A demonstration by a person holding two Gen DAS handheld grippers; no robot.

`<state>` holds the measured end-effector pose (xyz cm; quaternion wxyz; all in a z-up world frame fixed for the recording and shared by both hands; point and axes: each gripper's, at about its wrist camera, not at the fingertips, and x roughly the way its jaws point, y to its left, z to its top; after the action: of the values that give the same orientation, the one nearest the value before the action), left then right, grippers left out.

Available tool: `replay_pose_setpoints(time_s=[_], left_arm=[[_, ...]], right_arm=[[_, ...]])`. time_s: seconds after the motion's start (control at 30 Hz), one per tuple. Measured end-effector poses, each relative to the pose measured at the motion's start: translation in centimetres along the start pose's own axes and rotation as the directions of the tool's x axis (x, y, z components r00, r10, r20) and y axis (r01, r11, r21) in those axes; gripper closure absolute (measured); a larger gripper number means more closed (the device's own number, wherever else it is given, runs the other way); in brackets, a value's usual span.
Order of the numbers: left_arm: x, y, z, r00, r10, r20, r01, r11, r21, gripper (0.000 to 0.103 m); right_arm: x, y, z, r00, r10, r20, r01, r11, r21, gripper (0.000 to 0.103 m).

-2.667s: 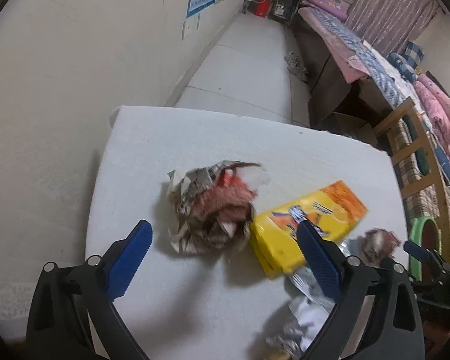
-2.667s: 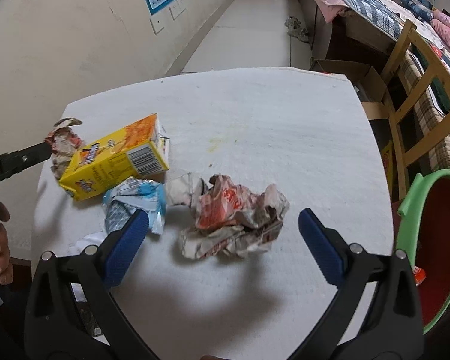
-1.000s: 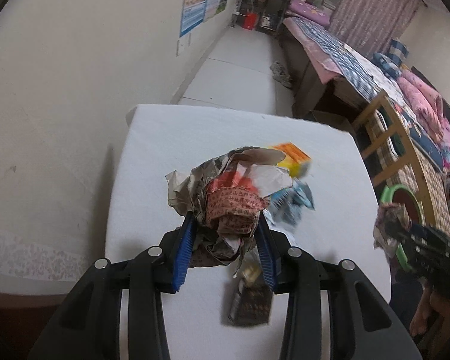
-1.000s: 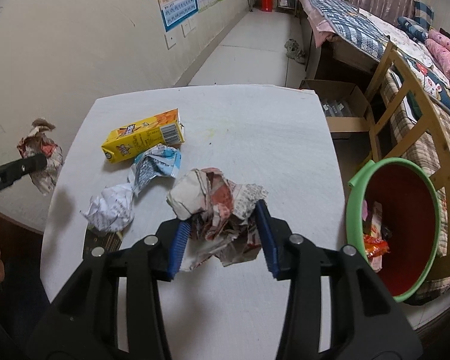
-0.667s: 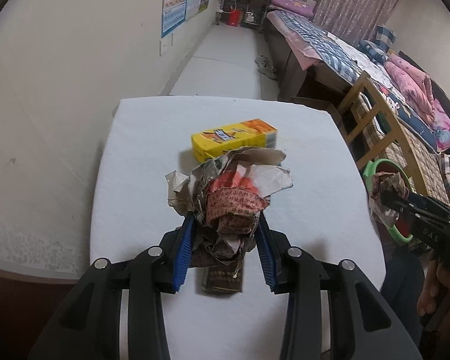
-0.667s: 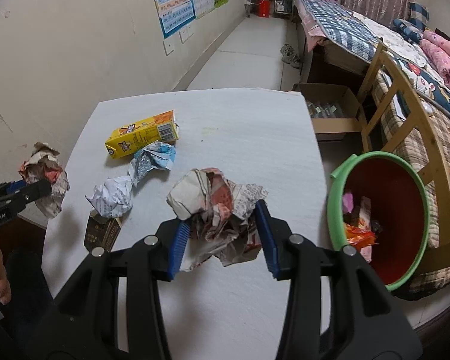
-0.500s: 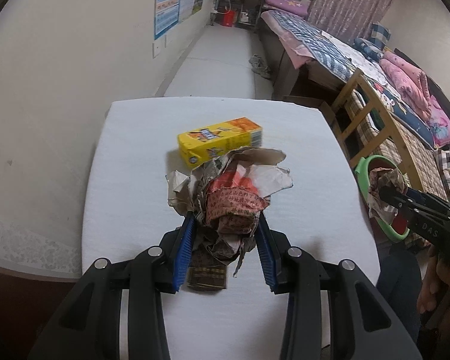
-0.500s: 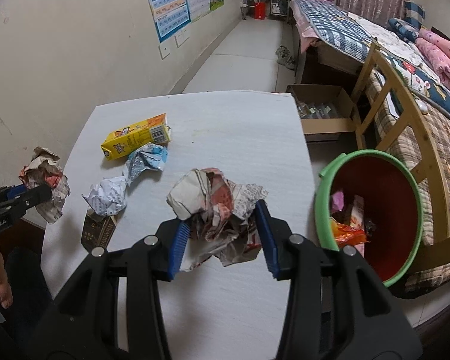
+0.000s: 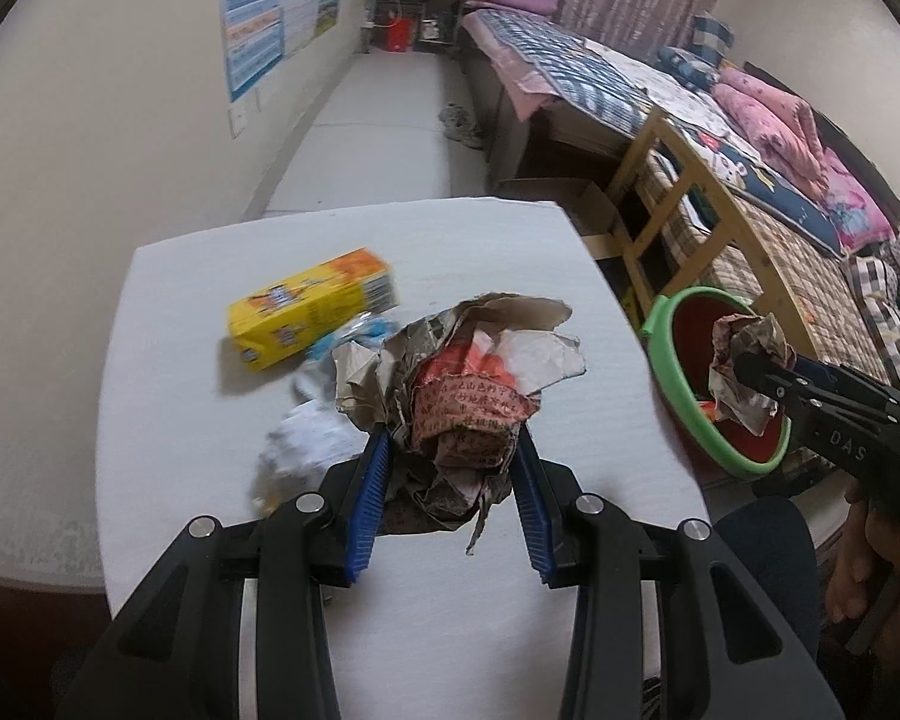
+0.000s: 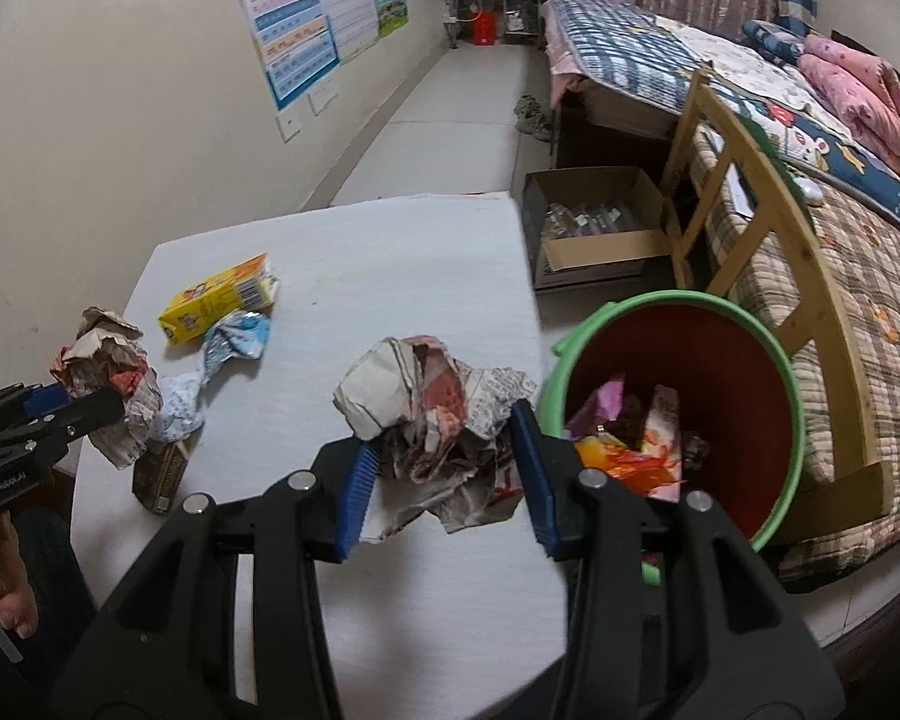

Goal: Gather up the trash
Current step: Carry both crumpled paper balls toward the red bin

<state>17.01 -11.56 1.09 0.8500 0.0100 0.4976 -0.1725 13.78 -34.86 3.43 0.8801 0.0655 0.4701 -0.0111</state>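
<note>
Carried off the table (image 9: 168, 396) toward the bin (image 9: 660, 354) since a second ago: left gripper (image 9: 450, 480) clamped on newspaper wad (image 9: 462, 384), juice box (image 9: 306, 309) left behind; right gripper (image 10: 444, 480) clamped on second wad (image 10: 432, 414), beside bin rim for dropping.

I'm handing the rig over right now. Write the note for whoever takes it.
Left gripper: jaws shut on a crumpled newspaper ball, held above the white table.
Right gripper: jaws shut on a second newspaper wad, near the table edge beside the green-rimmed bin.
Done: some wrappers already lie in the bin.
Left: drop both wads in, then collect the yellow carton, blue-white wrapper, white paper wad and small brown box on the table.
</note>
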Motion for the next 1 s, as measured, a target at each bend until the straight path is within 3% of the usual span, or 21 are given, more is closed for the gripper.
replay_pose_setpoints(time_s=[0.53, 1.0], left_arm=[[3.4, -10.6, 3.1, 0.996, -0.082, -0.034, 0.085, 0.99, 0.111, 0.066], [7.9, -21.1, 5.5, 0.979, -0.18, -0.1, 0.197, 0.961, 0.196, 0.066]], right_arm=[[-0.8, -10.2, -0.1, 0.998, -0.062, 0.0, 0.062, 0.992, 0.107, 0.061], [0.0, -18.5, -1.1, 0.996, -0.09, -0.025, 0.094, 0.978, 0.184, 0.061]])
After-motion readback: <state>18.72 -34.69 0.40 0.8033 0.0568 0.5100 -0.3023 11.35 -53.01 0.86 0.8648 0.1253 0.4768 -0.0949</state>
